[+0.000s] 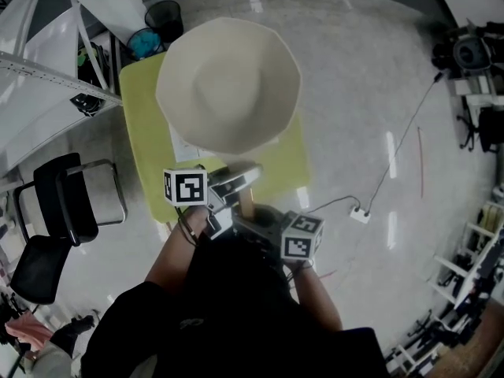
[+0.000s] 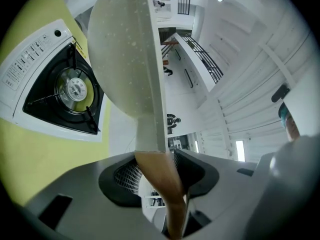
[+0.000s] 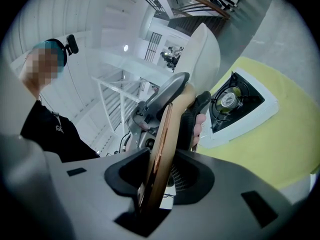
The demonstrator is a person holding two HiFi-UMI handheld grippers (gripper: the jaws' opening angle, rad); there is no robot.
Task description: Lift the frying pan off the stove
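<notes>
A cream frying pan point(image 1: 228, 81) hangs in the air above the yellow table point(image 1: 146, 156), covering the stove in the head view. Its brown wooden handle point(image 1: 246, 201) runs back toward me. My left gripper point(image 1: 235, 184) is shut on the handle close to the pan, and my right gripper point(image 1: 257, 220) is shut on it further back. In the left gripper view the pan point(image 2: 125, 59) stands edge-on, clear of the white gas stove point(image 2: 65, 89), with the handle point(image 2: 160, 184) between the jaws. The right gripper view shows the handle point(image 3: 162, 144) clamped between its jaws and the stove point(image 3: 235, 101) beyond.
A black chair point(image 1: 59, 211) stands left of the table. A white desk point(image 1: 39, 93) and a dark bin point(image 1: 164, 16) lie at the far left. A power strip with its cable point(image 1: 360, 213) lies on the floor to the right, and racks point(image 1: 472, 274) line the right edge.
</notes>
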